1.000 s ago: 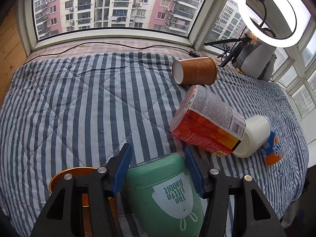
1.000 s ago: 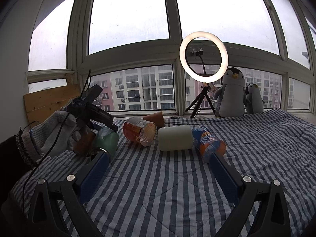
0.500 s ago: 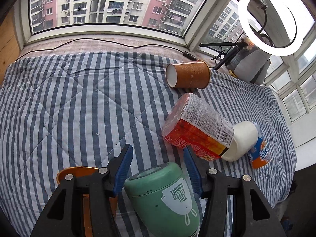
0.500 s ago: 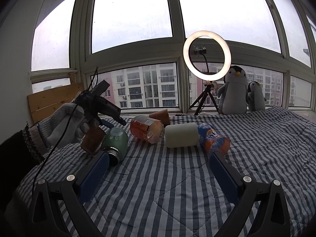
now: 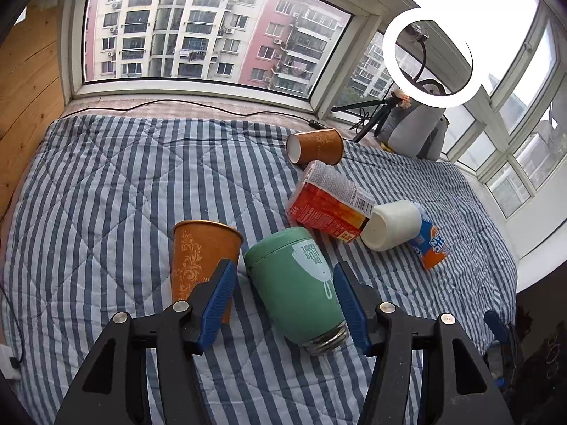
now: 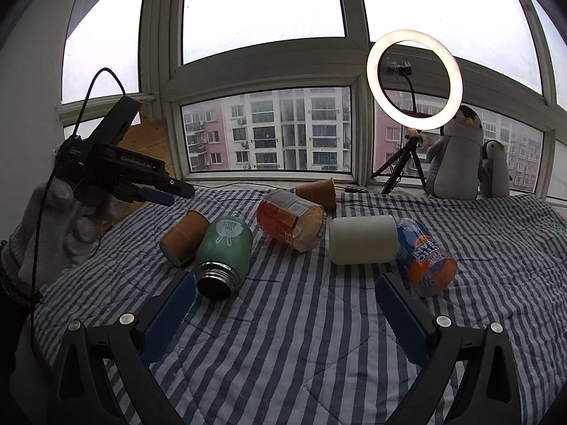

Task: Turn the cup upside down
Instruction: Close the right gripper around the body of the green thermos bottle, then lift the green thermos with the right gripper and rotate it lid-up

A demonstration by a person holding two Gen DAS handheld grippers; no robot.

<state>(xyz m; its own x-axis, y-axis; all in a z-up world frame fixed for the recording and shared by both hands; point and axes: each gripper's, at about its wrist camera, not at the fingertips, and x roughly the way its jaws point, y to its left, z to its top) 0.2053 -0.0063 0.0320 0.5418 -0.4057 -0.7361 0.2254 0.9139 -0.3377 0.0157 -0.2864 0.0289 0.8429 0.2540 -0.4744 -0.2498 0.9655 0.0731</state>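
A green steel cup (image 5: 296,283) with a rabbit print lies on its side on the striped quilt, its threaded mouth toward the near edge; it also shows in the right wrist view (image 6: 224,251). My left gripper (image 5: 281,299) is open, raised above the cup, with the cup seen between its blue fingers. In the right wrist view the left gripper (image 6: 166,191) hovers above and left of the cup. An orange paper cup (image 5: 202,253) leans against the green cup's left side. My right gripper (image 6: 283,318) is open and empty, low over the quilt in front of the objects.
A second orange paper cup (image 5: 315,147), an orange drink bottle (image 5: 327,202), a white cup (image 5: 393,225) and a blue-orange bottle (image 5: 430,244) lie on the quilt (image 5: 124,184). A ring light (image 6: 414,79) on a tripod and plush penguins (image 6: 457,156) stand by the window.
My left gripper has lifted up and back from the green cup, so the cup and the orange paper cup now sit farther ahead. The right gripper has moved a little closer to the objects.
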